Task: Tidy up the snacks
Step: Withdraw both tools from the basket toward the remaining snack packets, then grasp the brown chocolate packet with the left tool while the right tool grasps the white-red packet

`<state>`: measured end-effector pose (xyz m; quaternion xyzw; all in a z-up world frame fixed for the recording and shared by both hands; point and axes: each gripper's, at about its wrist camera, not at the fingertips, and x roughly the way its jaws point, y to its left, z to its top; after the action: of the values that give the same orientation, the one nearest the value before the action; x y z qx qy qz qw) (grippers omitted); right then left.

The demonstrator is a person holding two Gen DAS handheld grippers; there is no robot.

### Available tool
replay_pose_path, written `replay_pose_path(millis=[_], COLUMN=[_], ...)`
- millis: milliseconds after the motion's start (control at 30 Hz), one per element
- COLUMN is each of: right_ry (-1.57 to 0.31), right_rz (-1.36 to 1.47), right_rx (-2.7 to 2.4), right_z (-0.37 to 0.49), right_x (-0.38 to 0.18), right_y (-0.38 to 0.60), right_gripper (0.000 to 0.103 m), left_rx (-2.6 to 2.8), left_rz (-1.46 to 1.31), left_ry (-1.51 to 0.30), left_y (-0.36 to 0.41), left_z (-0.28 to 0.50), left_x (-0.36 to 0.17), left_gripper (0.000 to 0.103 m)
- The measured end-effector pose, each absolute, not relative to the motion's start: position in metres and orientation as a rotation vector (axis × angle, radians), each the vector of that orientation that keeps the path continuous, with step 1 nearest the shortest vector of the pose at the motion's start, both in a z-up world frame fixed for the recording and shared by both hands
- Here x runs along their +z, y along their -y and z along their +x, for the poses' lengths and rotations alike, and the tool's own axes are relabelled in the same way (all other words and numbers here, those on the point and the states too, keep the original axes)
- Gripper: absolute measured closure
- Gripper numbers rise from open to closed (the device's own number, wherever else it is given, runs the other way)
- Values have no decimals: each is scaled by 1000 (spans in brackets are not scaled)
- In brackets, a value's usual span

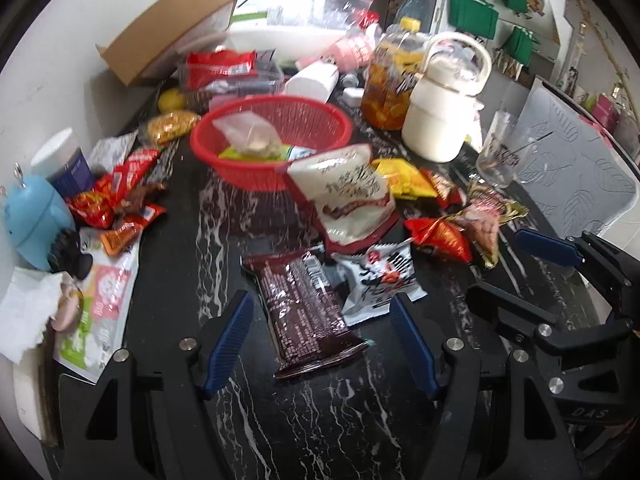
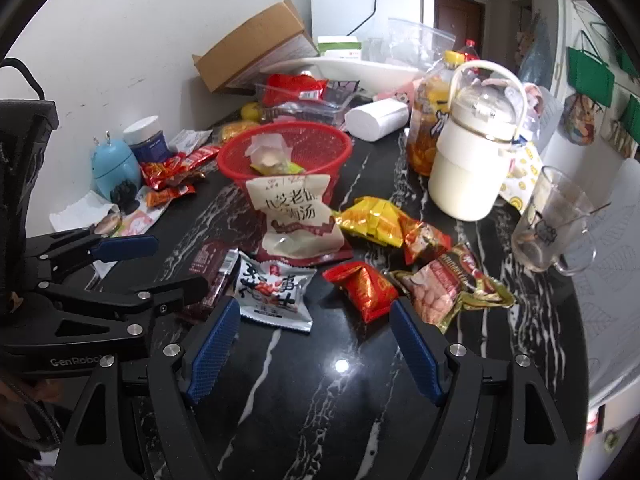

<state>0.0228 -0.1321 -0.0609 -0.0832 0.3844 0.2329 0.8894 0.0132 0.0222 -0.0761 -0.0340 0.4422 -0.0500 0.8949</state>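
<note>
My left gripper (image 1: 320,340) stands open low over the black marble table (image 1: 304,412). A dark brown snack packet (image 1: 304,308) lies flat between its blue pads, touched by neither. My right gripper (image 2: 316,344) is open too, with only bare table between its fingers. Just ahead of it lie a silver-white packet (image 2: 276,292), a red packet (image 2: 362,284) and a peanut packet (image 2: 440,288). Behind those, a large white pouch (image 2: 296,216) leans against a red mesh basket (image 2: 240,160) that holds a few small packets. The two grippers are side by side.
A white jug (image 2: 472,160), a jar of yellow fruit (image 2: 428,120) and a glass mug (image 2: 552,220) stand at the right. A yellow packet (image 2: 372,220) lies by the pouch. More red snacks (image 1: 116,192) and a blue figurine (image 1: 32,216) crowd the left wall.
</note>
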Motion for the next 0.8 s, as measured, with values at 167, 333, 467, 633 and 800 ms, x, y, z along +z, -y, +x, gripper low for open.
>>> replay_pose_path(millis=[167, 333, 467, 633, 800], right_ry=[-833, -861, -885, -899, -918], right_rz=[-172, -164, -154, -163, -155], right_rx=[494, 511, 528, 533, 556], right_z=[31, 42, 51, 58, 64], right_x=[-73, -81, -86, -90, -95], right_y=[129, 126, 120, 114, 105], right_gripper=[25, 25, 25, 21, 20], left_rx=[-84, -64, -65, -48, -46], left_rz=[-77, -88, -110, -110, -161], left_ry=[-949, -986, -1011, -1030, -1024], left_y=[-25, -30, -32, -38, -53], left_z=[24, 36, 45, 51, 47], left_x=[-89, -102, -109, -117, -121], left_gripper=[33, 33, 33, 33, 49])
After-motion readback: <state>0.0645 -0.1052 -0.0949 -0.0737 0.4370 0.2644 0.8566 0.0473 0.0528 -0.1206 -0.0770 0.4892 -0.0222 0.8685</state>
